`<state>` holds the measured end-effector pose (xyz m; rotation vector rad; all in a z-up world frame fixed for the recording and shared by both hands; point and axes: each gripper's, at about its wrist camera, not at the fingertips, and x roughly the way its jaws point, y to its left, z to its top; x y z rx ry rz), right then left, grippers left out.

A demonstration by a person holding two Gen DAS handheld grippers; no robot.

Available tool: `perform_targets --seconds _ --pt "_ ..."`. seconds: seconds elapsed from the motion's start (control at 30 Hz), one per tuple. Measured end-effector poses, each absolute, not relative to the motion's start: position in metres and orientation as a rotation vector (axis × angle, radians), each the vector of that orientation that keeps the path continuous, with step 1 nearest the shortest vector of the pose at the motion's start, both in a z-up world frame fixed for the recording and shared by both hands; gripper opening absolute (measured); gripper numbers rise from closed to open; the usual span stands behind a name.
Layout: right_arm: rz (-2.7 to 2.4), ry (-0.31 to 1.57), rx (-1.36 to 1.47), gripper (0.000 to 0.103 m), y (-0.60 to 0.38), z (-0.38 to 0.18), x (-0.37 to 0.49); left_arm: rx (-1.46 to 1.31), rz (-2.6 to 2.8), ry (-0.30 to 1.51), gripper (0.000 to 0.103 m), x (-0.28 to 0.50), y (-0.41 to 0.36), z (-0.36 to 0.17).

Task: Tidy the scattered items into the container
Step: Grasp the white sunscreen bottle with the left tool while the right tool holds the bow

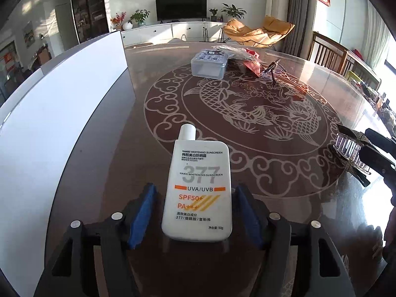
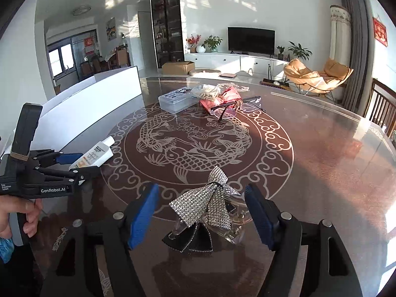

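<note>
1. The left gripper (image 1: 196, 219) straddles a flat white plastic sunscreen bottle with orange lettering (image 1: 198, 193). Its blue pads (image 1: 143, 212) stand just off the bottle's two long sides, so the jaws are released, not yet pressing.
2. The bottle's long axis runs straight along the gripper's line, cap toward 12 o'clock and base nearest the camera. Closing would pinch it across its narrow width.
3. The tall white box-like container (image 1: 74, 104) lies at about 10 o'clock from the bottle, close by on the dark patterned glass-topped table (image 1: 272, 173).
4. The right gripper (image 2: 201, 212) is likewise spread open around a rhinestone-covered silver bow hair clip (image 2: 210, 205), with neither pad touching it.
5. The left hand is nearer the container. The right must cross toward 10 o'clock.
6. A clear plastic box (image 2: 174, 100), a pink packet (image 2: 217, 99) and dark-framed glasses (image 2: 235, 106) wait at 12 o'clock.
</note>
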<state>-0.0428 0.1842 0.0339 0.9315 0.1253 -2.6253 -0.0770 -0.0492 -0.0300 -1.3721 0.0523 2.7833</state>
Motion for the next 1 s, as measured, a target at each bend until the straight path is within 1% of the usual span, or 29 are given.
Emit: perform_targets --seconds 0.1,0.17,0.23,0.3,0.37,0.4,0.57,0.67,0.77,0.87,0.93,1.0 --pt "-2.703 0.154 0.937 0.074 0.193 0.038 -0.032 -1.375 2.777 0.041 0.081 -0.077 -0.051 -0.032" --pt "-2.716 0.116 0.962 0.074 0.204 0.038 -0.027 -1.379 2.780 0.043 0.082 -0.076 -0.051 -0.031" --pt "-2.710 0.097 1.003 0.075 0.210 0.033 -0.025 -1.388 2.778 0.034 0.086 -0.076 -0.052 -0.032" --pt "-2.696 0.093 1.063 0.075 0.213 0.028 -0.026 -1.408 2.776 0.028 0.096 -0.078 -0.053 -0.034" --pt "-2.680 0.078 1.109 0.075 0.214 0.023 -0.024 -1.426 2.766 0.028 0.102 -0.079 -0.053 -0.035" --pt "-2.675 0.078 1.130 0.075 0.213 0.021 -0.023 -1.428 2.764 0.030 0.102 -0.079 -0.053 -0.035" --pt "-2.657 0.146 1.239 0.076 0.202 0.003 -0.012 -1.436 2.763 0.029 0.103 -0.078 -0.053 -0.036" --pt "-2.657 0.195 1.241 0.076 0.196 0.002 -0.009 -1.436 2.763 0.028 0.103 -0.077 -0.053 -0.036" --pt "-2.648 0.139 1.255 0.077 0.202 0.001 -0.012 -1.437 2.759 0.027 0.103 -0.078 -0.053 -0.036" --pt "-2.634 0.149 1.264 0.081 0.201 0.001 -0.014 -1.437 2.757 0.026 0.103 -0.077 -0.053 -0.035" --pt "-2.612 0.152 1.303 0.081 0.200 0.003 -0.018 -1.437 2.757 0.025 0.103 -0.077 -0.053 -0.036" --pt "-2.595 0.113 1.311 0.080 0.200 0.008 -0.019 -1.437 2.757 0.025 0.103 -0.077 -0.053 -0.036"
